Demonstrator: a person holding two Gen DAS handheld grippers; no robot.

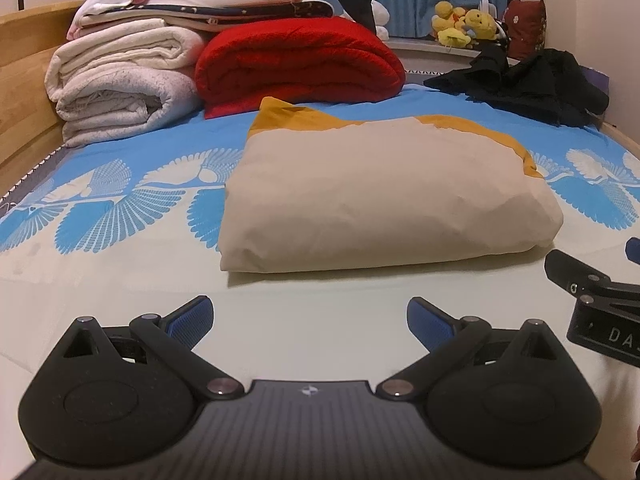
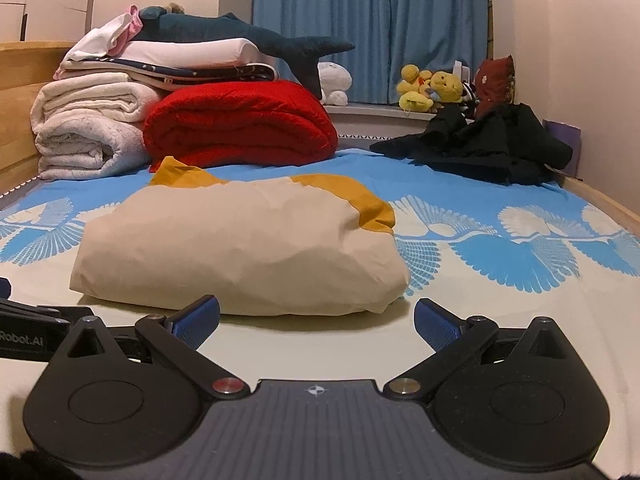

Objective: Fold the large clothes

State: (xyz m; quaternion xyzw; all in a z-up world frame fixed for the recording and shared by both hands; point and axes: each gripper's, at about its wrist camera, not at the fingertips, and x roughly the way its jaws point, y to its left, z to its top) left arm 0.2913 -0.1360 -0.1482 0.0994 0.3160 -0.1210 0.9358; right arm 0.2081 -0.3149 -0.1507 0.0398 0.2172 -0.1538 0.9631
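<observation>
**Desk:** What is the frame showing?

**Photographer:** Two handheld grippers are hovering low over the near end of a bed (image 1: pixel 120 168). The left gripper (image 1: pixel 310 318) is holding its jaws spread wide, gripping nothing; the right gripper (image 2: pixel 316 318) is doing the same. Each is just creeping into the edge of the other's view.

**Desk:** And the clothes?

**Photographer:** A cream garment with mustard trim (image 1: pixel 380 196) is lying already folded into a thick rectangle on the patterned blue sheet, just ahead of both grippers and touching neither. A crumpled black garment (image 2: pixel 488 144) is sitting in a heap well beyond it, near the far right corner by the wall.

**Desk:** What else is in the shot?

**Photographer:** A folded red blanket (image 2: pixel 240 124), a stack of white bedding (image 1: pixel 116 92), a plush shark (image 2: pixel 240 34) on top of it, and yellow soft toys (image 2: pixel 430 88) along the sill by the blue curtain (image 2: pixel 372 28).

**Desk:** Which step are we looking at?

**Photographer:** By my reading, the cream piece is looking finished and the hands are sitting between folds. The next move is probably calling for a long reach across to the black heap, then dragging it forward and spreading it flat before any fold.
</observation>
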